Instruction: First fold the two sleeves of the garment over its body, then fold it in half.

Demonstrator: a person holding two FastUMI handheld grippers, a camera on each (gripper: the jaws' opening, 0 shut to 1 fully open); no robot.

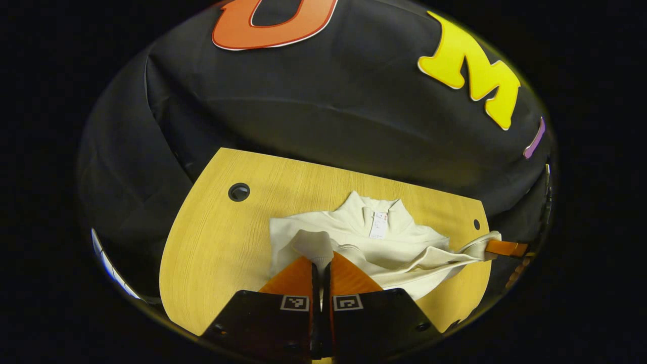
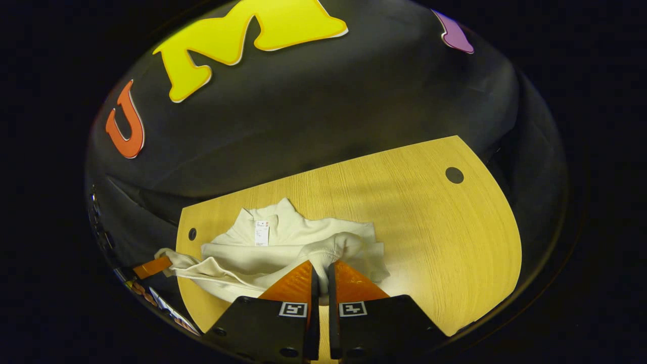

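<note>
Left gripper view looks over a wooden tabletop (image 1: pixel 217 242) on which a cream garment (image 1: pixel 384 242) lies, collar toward the far edge with a white tag (image 1: pixel 379 225) inside the neck. The left gripper (image 1: pixel 321 267) has its fingers together, clamped on a sleeve cuff (image 1: pixel 313 245) near the garment's left side. At the right edge of this view the other gripper pinches the second sleeve (image 1: pixel 455 258), drawn out toward the tabletop's right edge. Right gripper view shows the right gripper (image 2: pixel 322 270) with fingers closed on a cuff (image 2: pixel 333 247) over the garment (image 2: pixel 283 253), beside bare tabletop (image 2: pixel 445 237) with a round hole (image 2: pixel 454 175).
</note>
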